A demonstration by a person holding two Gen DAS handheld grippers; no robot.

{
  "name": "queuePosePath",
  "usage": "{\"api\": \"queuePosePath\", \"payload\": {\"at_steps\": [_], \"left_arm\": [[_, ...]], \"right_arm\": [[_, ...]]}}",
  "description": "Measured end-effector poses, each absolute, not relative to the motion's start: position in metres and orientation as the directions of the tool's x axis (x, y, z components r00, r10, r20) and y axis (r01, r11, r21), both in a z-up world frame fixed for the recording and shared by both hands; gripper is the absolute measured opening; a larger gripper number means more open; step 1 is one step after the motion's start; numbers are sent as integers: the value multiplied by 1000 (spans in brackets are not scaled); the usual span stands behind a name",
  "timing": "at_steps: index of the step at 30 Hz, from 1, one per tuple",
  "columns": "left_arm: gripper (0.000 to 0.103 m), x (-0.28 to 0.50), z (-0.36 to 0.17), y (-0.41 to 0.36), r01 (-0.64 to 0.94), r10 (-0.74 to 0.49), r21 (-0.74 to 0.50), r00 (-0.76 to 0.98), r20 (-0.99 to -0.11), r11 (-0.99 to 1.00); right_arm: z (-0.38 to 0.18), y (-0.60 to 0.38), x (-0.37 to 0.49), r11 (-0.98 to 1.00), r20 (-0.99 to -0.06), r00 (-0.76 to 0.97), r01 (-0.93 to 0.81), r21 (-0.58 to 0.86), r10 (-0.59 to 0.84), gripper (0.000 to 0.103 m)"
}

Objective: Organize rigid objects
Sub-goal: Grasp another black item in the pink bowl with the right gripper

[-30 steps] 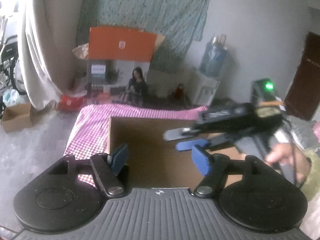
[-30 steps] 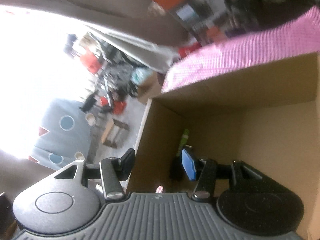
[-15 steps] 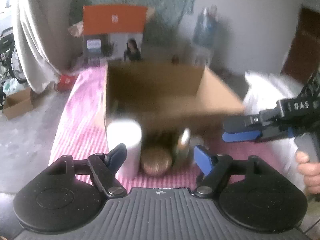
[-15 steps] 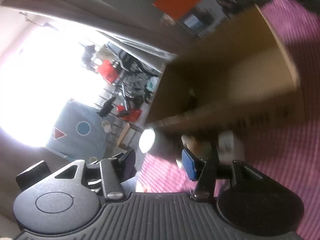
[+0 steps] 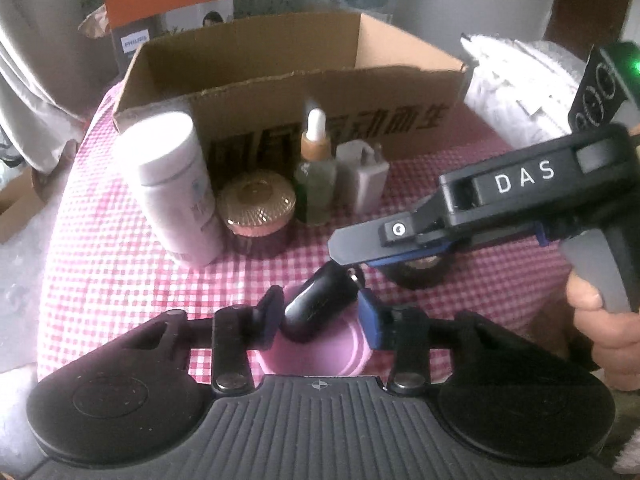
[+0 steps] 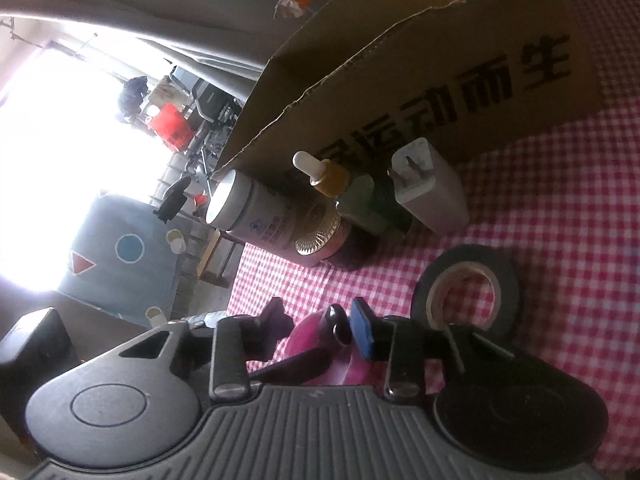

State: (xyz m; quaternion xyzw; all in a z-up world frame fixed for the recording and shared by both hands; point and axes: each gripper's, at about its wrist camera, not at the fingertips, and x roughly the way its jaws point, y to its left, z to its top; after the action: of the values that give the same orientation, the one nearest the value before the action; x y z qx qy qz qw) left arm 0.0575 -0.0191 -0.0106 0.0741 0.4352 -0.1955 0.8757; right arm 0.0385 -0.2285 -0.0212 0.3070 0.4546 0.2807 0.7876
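Left claw tilted down, jaws closing around black object.

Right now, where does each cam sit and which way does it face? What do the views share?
Left wrist: on the left gripper, tilted down at the checked tablecloth and cardboard box; its own fingers flank a black object on a pink disc; the right gripper and its hand show at right.
Right wrist: on the right gripper, rolled sideways, facing the box; its own fingers show.
Shared: white bottle, gold-lidded jar, dropper bottle, white charger, black tape roll.
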Motion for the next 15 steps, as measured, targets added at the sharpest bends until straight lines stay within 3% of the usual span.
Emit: {"api": "queuePosePath", "payload": {"at_steps": [5, 15], "left_arm": [[34, 50, -24, -19, 404, -270, -40, 533, -802, 914], [34, 54, -32, -17, 405, -264, -37, 522, -811, 914]], "right_arm": [[-27, -215, 48, 675, -567, 421, -167, 719, 708, 28], [-28, -198, 58, 662, -556, 399, -204, 722, 729, 28]]}}
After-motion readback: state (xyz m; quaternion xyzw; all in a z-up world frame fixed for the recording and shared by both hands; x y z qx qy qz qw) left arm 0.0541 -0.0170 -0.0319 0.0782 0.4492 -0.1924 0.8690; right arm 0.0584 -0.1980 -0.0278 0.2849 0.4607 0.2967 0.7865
